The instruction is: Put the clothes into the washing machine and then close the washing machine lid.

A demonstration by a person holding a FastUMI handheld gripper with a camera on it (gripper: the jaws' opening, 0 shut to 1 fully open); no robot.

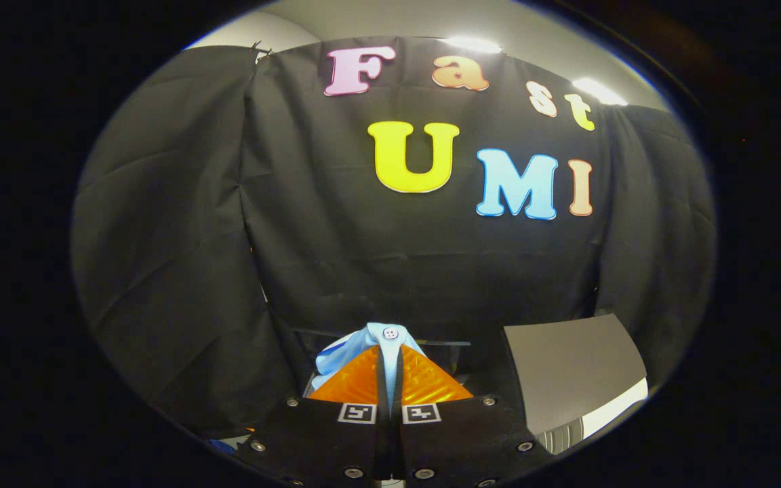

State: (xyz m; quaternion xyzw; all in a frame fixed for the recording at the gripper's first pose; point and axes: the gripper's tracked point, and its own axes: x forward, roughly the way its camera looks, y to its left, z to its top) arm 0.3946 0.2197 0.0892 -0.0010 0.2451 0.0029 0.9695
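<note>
Gripper [389,362] raised, jaws clamped together on light blue buttoned garment [363,346], thin fold of cloth pinched between them. Bunched fabric with white button [390,333] seen at jaw tips, spilling left. Grey washing machine lid [570,369] seen beyond jaws to right, standing open. Black cloth wall [336,237] behind.

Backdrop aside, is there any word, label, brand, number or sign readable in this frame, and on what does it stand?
No readable text.
Hand-held gripper, shut on the light blue garment: two square coded markers, patterns, not words.
Garment and its white button: no print visible.
Grey panel beyond the fingers: no marking visible.
</note>
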